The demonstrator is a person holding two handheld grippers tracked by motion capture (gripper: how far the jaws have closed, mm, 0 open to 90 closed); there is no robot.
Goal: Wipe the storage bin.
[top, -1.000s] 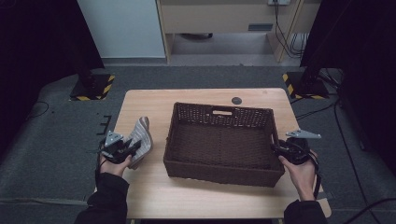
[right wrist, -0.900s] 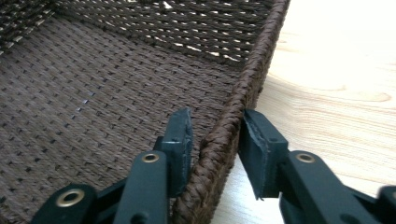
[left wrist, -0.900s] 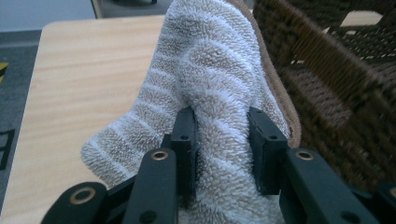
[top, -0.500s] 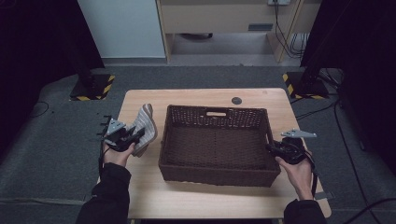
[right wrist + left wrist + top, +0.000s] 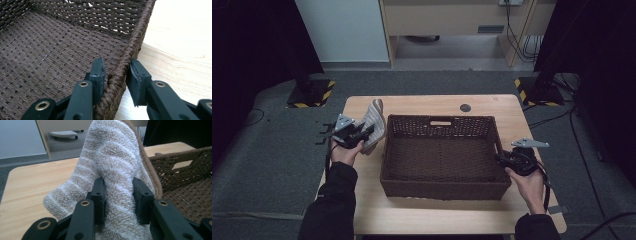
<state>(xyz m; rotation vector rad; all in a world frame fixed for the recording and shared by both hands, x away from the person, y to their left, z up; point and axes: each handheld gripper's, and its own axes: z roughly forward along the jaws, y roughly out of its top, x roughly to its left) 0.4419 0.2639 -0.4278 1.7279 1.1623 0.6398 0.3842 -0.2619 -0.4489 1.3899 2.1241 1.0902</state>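
A beige and white striped towel [image 5: 373, 122] hangs bunched at the table's left side, next to the left wall of a dark brown woven basket [image 5: 442, 189]. My left gripper [image 5: 364, 134] is shut on the towel [image 5: 112, 157], whose folds bulge up between and above the jaws of this gripper [image 5: 119, 195]. The basket sits in the middle of the wooden table [image 5: 412, 215] with nothing inside. My right gripper [image 5: 503, 161] is at the basket's right wall. Seen close up, this gripper [image 5: 116, 72] straddles the braided rim [image 5: 136, 35], one jaw inside and one outside, pinching it.
A small black round disc [image 5: 465, 107] lies on the table behind the basket. Bare wood shows in front of the basket and at the far left corner. Yellow-and-black stand bases [image 5: 309, 95] sit on the grey carpet beyond both far corners.
The left gripper has carried the towel up and toward the far side, closer to the basket's left wall. The basket has slid slightly left with the right gripper on its rim.
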